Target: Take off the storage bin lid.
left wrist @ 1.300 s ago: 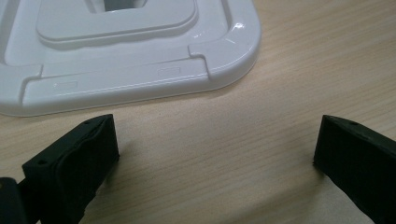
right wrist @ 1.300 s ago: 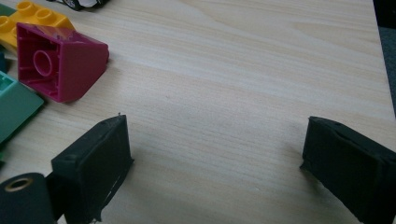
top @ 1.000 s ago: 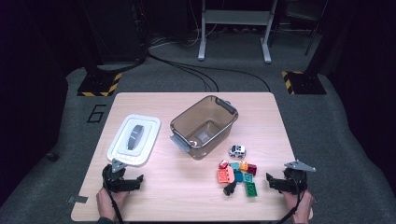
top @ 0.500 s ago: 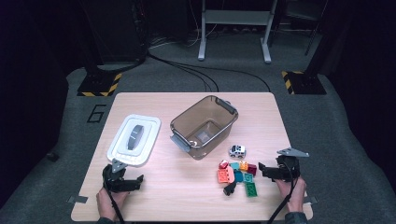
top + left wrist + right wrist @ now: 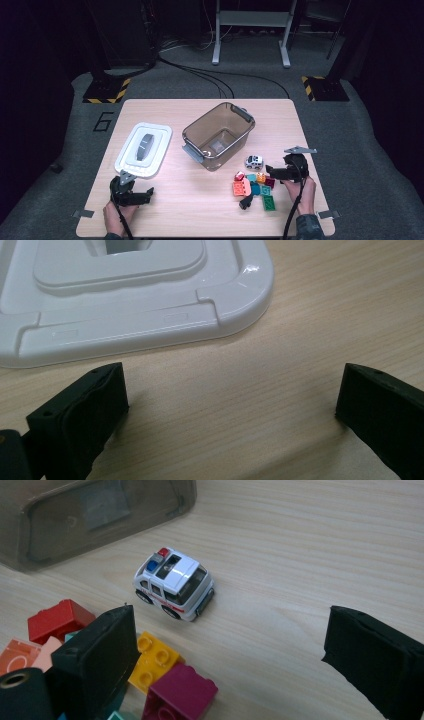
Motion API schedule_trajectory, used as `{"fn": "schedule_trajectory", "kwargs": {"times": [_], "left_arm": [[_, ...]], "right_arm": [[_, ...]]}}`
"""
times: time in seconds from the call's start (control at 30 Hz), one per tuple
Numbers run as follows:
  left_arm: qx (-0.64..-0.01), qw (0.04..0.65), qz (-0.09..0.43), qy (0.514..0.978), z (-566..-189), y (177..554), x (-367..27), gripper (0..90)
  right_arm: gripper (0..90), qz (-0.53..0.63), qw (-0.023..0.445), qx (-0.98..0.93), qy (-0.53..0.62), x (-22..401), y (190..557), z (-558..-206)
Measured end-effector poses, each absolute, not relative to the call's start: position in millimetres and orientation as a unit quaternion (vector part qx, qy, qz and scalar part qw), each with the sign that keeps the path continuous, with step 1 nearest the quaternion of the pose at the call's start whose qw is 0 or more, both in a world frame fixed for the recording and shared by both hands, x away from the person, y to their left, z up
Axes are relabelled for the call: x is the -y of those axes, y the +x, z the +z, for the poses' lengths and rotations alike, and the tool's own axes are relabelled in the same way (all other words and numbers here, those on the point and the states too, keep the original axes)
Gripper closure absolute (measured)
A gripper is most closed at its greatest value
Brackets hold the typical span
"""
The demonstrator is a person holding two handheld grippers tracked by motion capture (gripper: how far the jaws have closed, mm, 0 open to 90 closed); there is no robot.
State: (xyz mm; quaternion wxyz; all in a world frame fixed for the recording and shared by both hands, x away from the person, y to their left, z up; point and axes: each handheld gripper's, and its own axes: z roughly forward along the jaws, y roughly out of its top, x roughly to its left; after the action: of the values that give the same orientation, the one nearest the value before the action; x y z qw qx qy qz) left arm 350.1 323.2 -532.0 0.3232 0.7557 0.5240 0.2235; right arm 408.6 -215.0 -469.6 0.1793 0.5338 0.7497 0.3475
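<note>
High view shows your table with the brown translucent bin at centre, lidless, and its white lid lying flat at the bin's nine o'clock. Your left gripper rests with jaws wide at the lid's six o'clock, holding nothing. Your right gripper is also spread wide and empty, hovering at the three o'clock edge of the brick pile, with the toy police car just ahead at its twelve o'clock in the right gripper view.

The likely trouble: one jaw sits right over the yellow brick and magenta brick, so closing on the car may drag those along or scatter the heap. The car is on wheels (it will roll), so a glancing pinch could squirt it toward the bin wall.
</note>
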Motion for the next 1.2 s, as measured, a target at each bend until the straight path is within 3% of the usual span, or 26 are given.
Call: {"fn": "schedule_trajectory", "kwargs": {"times": [0.33, 0.8, 1.2], "left_arm": [[-0.524, 0.325, 0.226, 0.754, -532.4, 350.1, -322.7, 0.0], [-0.521, 0.325, 0.225, 0.756, -532.4, 350.0, -322.6, 0.0], [-0.521, 0.326, 0.225, 0.756, -532.4, 350.1, -322.6, 0.0]], "right_arm": [[6.4, 0.340, 0.151, -0.756, 0.539, 193.3, 436.2, -472.3], [15.5, 0.299, 0.131, -0.739, 0.589, 153.2, 471.6, -484.9], [25.9, 0.257, 0.127, -0.754, 0.591, 150.5, 472.3, -494.4]]}}
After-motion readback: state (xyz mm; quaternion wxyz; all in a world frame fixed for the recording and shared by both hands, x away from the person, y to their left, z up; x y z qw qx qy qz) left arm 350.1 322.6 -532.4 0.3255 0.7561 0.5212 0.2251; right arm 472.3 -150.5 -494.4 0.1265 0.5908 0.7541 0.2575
